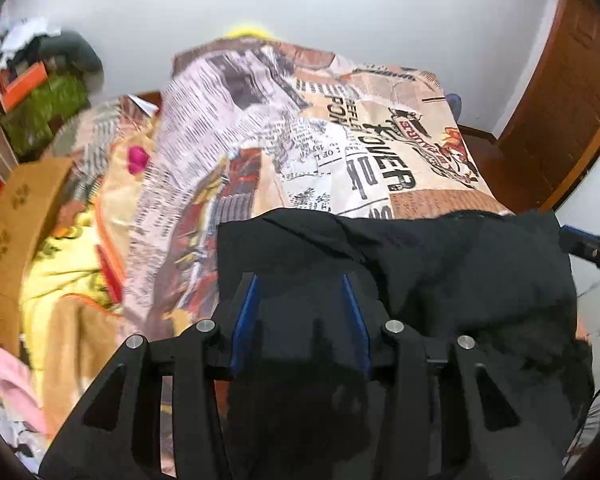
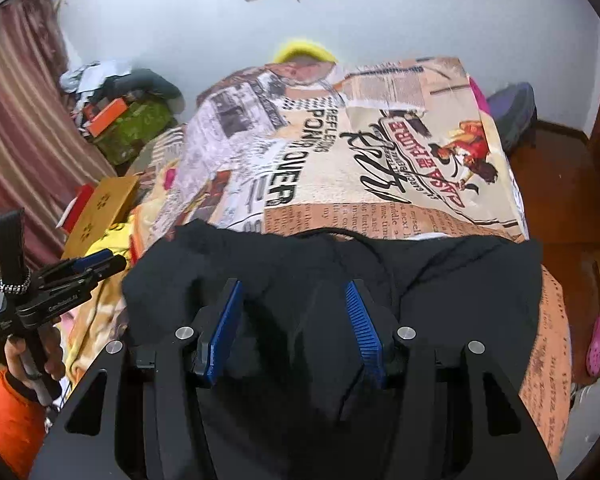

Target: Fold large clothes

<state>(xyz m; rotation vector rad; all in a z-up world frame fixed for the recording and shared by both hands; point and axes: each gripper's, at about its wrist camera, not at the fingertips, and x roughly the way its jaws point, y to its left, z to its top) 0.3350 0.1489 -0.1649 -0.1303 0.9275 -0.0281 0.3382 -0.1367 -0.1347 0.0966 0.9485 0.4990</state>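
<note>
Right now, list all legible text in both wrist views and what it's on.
"POWER" on the printed bedsheet
"REFLECTING" beside it, same sheet; only partly clear
"CASA GRANDE" on the sheet's red banner; uncertain, upside down
Newspaper columns on the sheet: too small
Lettering on the left gripper body: too blurred

The garment (image 2: pixel 440 280) lies on the near end of the bed (image 2: pixel 380 168), a cardboard box (image 2: pixel 100 216) to its left, a wall (image 2: pixel 380 12) behind.

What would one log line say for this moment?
black garment: lying on printed bedspread | left fingers: open over it | right fingers: open over it
</note>
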